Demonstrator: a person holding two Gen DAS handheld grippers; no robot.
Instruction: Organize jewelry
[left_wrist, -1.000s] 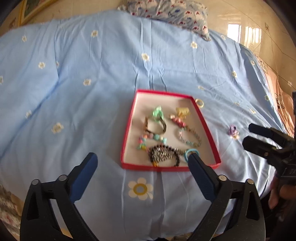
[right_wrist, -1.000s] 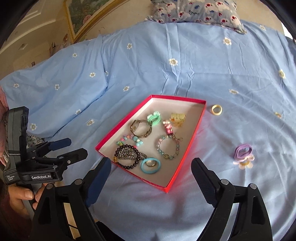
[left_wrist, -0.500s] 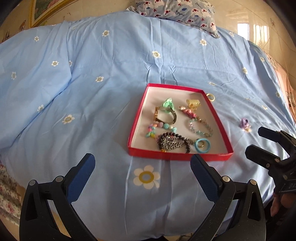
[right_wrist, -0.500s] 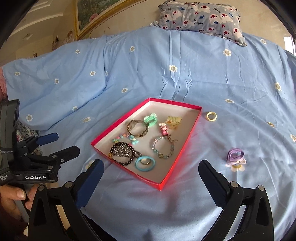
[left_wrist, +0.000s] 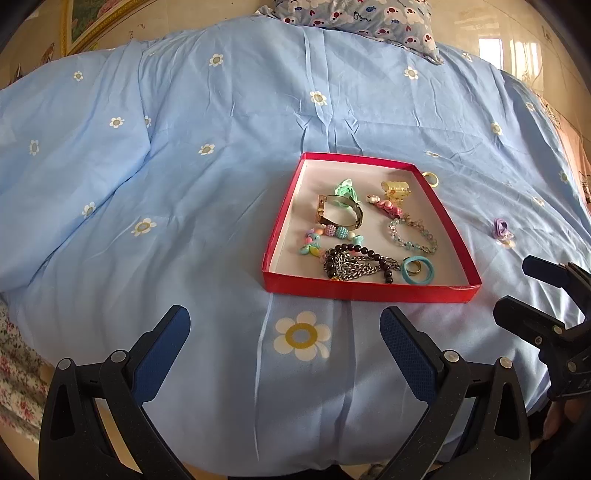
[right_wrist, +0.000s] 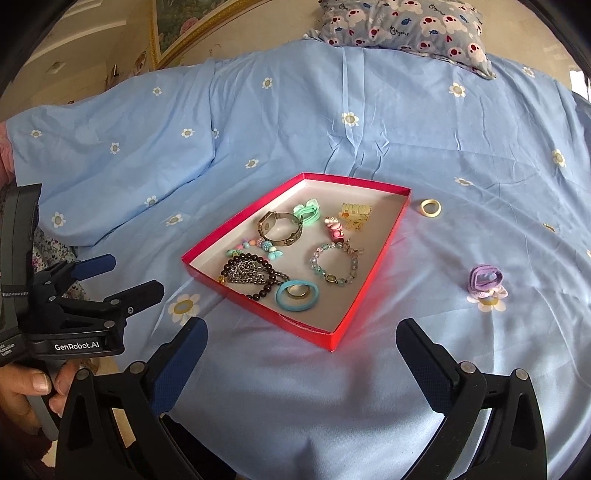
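Both claws are being held wide open and empty: the left claw (left_wrist: 284, 328) is being kept low in the left wrist view, short of the red tray (left_wrist: 365, 291), and the right claw (right_wrist: 301, 341) is being kept at the bottom of the right wrist view, near the tray's nearest corner. Nothing is being gripped by either.

Most of the jewelry is being kept inside the tray, at the centre of both frames: a metal bracelet (right_wrist: 280, 229), a dark bead bracelet (right_wrist: 255, 277), a clear bead bracelet (right_wrist: 334, 264), a teal ring (right_wrist: 297, 295) and a few smaller pieces. Two pieces are being left outside on the blue bedspread (right_wrist: 295, 110): a yellow ring (right_wrist: 431, 207), just beside the tray's far right corner, and a purple hair tie (right_wrist: 484, 281), at centre right and well apart from the tray.

The step in hand is judged to be a pause between pickups (no piece is being approached closely). The next move is probably being called for from the right claw: it would need to be lowered over the purple hair tie, closed gently on the soft loop without pinching the sheet, then carried to the tray.
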